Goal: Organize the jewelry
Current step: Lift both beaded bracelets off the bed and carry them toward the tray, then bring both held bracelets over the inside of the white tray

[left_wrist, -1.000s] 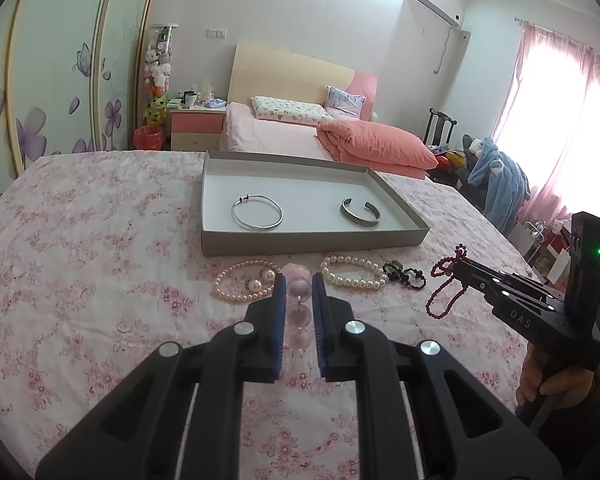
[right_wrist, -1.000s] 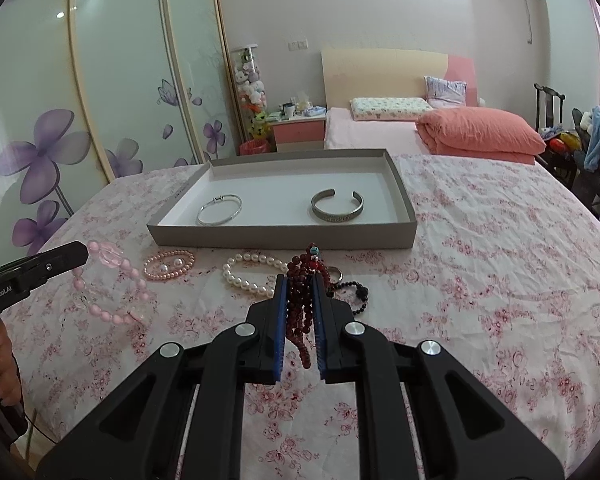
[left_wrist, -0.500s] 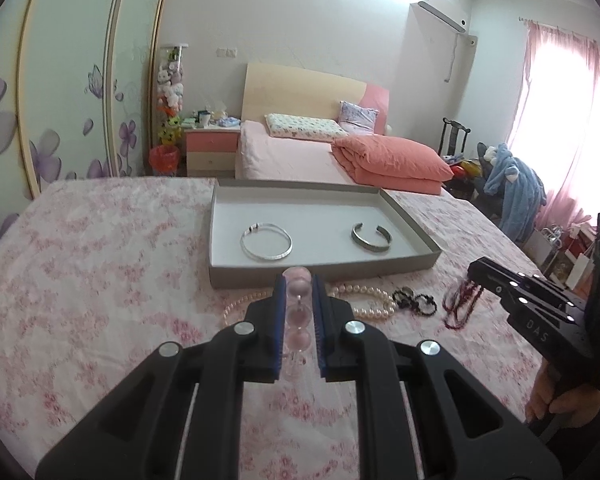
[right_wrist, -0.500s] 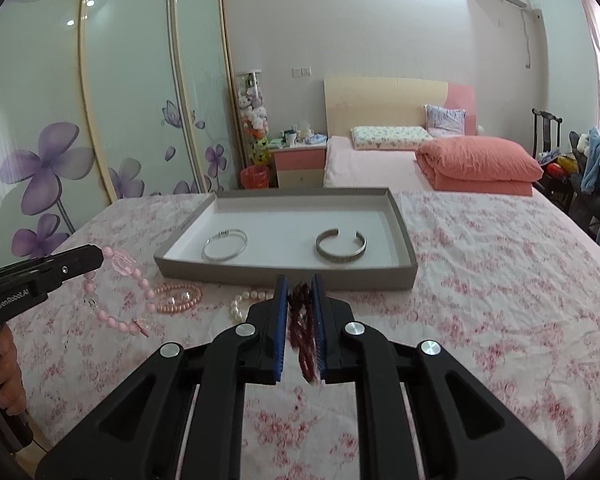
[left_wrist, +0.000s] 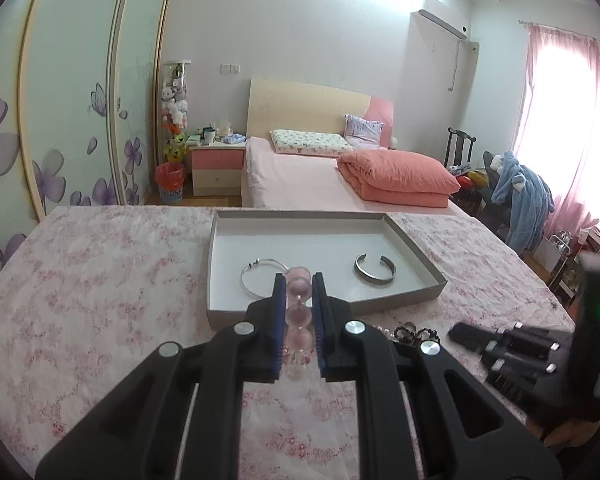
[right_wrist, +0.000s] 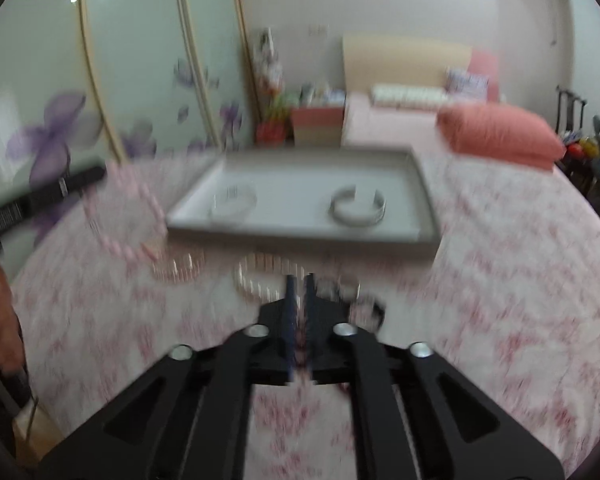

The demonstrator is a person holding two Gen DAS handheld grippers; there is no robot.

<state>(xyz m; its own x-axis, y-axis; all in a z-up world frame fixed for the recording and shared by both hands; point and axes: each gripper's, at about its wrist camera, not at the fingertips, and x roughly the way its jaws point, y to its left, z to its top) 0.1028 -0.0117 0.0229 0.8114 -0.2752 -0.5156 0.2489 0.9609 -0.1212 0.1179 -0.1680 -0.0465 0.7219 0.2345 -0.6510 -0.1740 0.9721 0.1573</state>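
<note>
Left wrist view: left gripper [left_wrist: 299,316] clamped on a pink bead bracelet [left_wrist: 298,314], large translucent beads pressed between the blue pads, lifted above the flowered bedspread [left_wrist: 100,300] just before the near edge of the grey tray [left_wrist: 416,240]. Inside the tray, a thin silver bangle [left_wrist: 256,276] toward the left side and an open silver cuff [left_wrist: 374,270] toward the right side, well apart. Just outside the near edge of the tray, on the bedspread, a small dark bracelet [left_wrist: 414,332]. At the right edge, right gripper [left_wrist: 458,330] seen from the side, state not readable here. Right wrist view, strongly blurred: right gripper [right_wrist: 299,320] with jaws opening, a narrow gap between the pads; dark red beads [right_wrist: 300,354] faintly visible low in the gap, contact with the pads not possible to tell. Ahead on the bedspread, near the front edge of the tray [right_wrist: 420,176], a white pearl bracelet [right_wrist: 268,276] and a pinkish pearl bracelet [right_wrist: 178,266] more to the left. At the left, the left gripper [right_wrist: 100,174] holding the pink bead bracelet [right_wrist: 140,216] hanging in a loop.
</note>
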